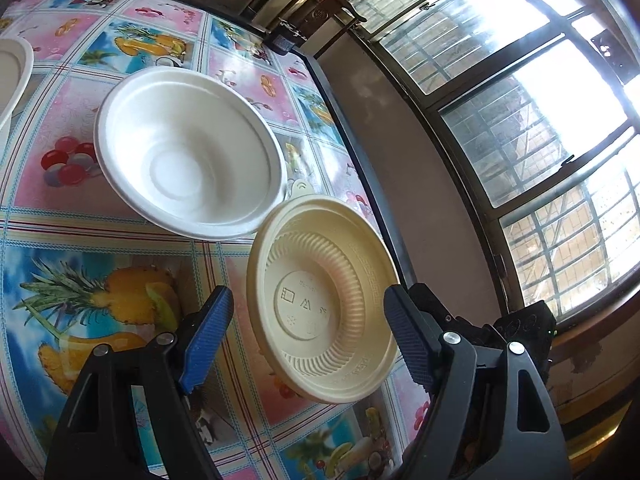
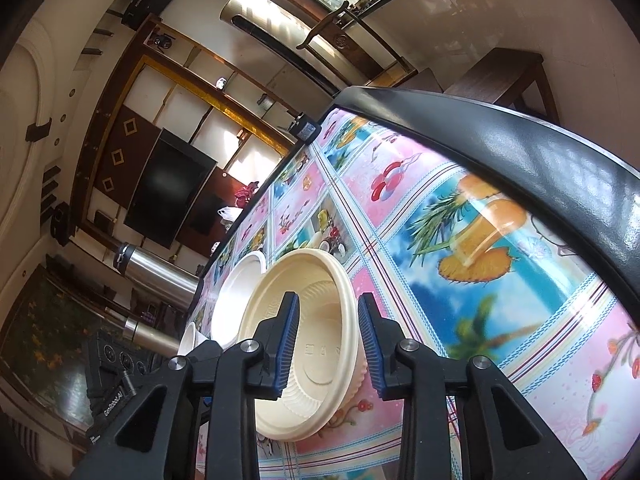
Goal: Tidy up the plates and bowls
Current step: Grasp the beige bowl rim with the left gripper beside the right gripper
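Observation:
A cream ribbed bowl [image 1: 320, 300] hangs tilted above the fruit-print tablecloth [image 1: 100, 240], its inside facing my left camera. My left gripper [image 1: 308, 336] is wide open, one finger on each side of the bowl, and its right fingertip [image 1: 400, 320] is close to the rim. In the right wrist view my right gripper [image 2: 328, 344] straddles the wall of the cream bowl [image 2: 304, 360], one finger inside and one outside, and appears shut on it. A white bowl [image 1: 188, 152] stands upright just beyond, also visible as the white bowl [image 2: 240, 296].
A second white dish [image 1: 12, 76] pokes in at the far left. The table's black edge [image 1: 352, 132] runs close by, with a window wall behind it. Off the table's far side stand a steel flask [image 2: 156, 272] and a dark screen [image 2: 168, 188].

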A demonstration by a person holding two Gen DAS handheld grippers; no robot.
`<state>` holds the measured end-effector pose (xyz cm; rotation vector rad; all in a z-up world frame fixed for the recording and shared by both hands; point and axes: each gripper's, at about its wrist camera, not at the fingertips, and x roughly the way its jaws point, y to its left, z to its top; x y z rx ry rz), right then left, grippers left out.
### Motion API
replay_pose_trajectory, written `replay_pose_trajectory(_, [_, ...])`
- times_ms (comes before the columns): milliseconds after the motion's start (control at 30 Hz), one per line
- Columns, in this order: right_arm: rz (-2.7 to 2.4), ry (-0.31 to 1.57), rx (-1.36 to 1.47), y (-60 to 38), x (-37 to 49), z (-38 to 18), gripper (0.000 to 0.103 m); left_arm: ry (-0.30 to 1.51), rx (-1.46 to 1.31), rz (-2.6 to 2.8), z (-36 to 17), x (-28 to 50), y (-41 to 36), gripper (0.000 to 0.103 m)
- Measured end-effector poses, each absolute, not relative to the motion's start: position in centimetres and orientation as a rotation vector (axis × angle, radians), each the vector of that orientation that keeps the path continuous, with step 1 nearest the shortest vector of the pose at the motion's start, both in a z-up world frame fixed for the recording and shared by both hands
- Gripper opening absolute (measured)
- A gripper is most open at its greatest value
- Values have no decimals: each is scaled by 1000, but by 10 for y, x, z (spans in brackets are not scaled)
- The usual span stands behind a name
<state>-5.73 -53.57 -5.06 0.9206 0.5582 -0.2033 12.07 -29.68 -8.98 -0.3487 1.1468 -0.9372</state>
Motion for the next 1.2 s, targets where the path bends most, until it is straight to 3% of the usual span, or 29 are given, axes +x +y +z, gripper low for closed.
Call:
replay_pose_trajectory(367, [-223, 600, 875, -530, -51, -53, 13, 1221, -255, -816, -109, 122, -294, 17])
replay_pose_trajectory(667, [-217, 628, 829, -523, -46, -53, 10, 1192, -195, -745, -102, 117, -287, 17])
replay_pose_trajectory(733, [-207, 632, 838, -523, -45, -54, 10, 1177, -170, -748, -99, 115, -290, 11])
replay_pose_trajectory(900, [-187, 664, 862, -523, -42, -59, 15, 1178, -142, -752, -98, 113, -291, 11])
replay_pose_trajectory(967, [-191, 653, 848, -521, -43, -57, 10, 1183, -138, -752, -98, 112, -290, 11])
replay_pose_trajectory(1200, [-195, 663, 794, -513, -39, -53, 10, 1150, -89, -721, -95, 109, -291, 11])
